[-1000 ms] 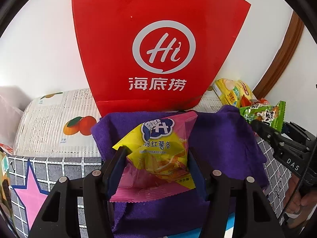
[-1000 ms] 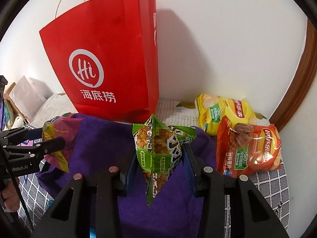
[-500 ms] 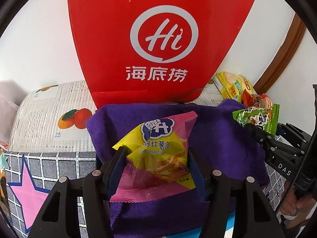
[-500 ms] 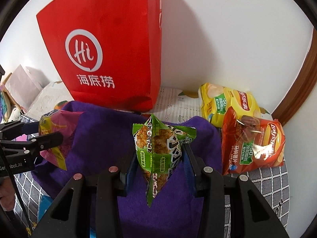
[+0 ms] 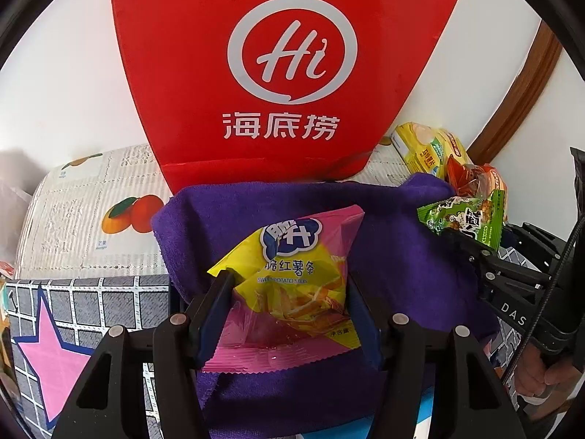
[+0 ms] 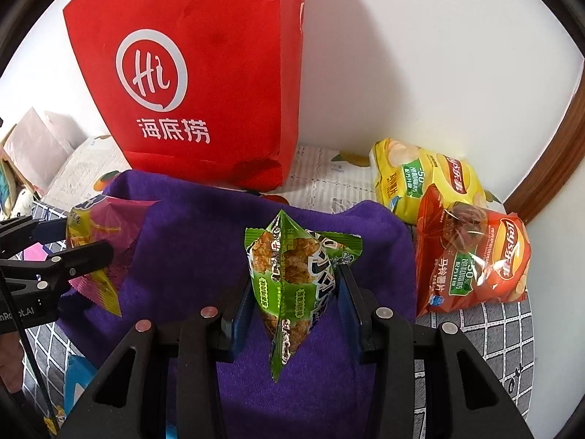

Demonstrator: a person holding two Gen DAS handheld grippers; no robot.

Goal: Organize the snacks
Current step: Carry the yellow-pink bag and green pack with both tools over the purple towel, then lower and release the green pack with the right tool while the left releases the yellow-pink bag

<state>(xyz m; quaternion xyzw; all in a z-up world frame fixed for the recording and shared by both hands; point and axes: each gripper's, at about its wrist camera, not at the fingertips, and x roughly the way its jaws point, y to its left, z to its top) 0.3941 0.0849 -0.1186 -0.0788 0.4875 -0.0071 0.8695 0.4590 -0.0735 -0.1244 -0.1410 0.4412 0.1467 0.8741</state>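
Left wrist view: your left gripper (image 5: 289, 292) is clamped on the pink-and-yellow sweet potato packet (image 5: 296, 285), held over the purple towel (image 5: 395, 256), with the red paper bag (image 5: 289, 69) standing straight ahead and behind it, its mouth out of frame. Right wrist view: your right gripper (image 6: 292, 292) is clenched on the green snack packet (image 6: 292, 278), long axis near upright; the bag (image 6: 204, 84) lies ahead and to the left, so your left hand appears better aligned, and only here do both crisp packets (image 6: 471, 256) show in full on the desk (image 6: 486, 329).
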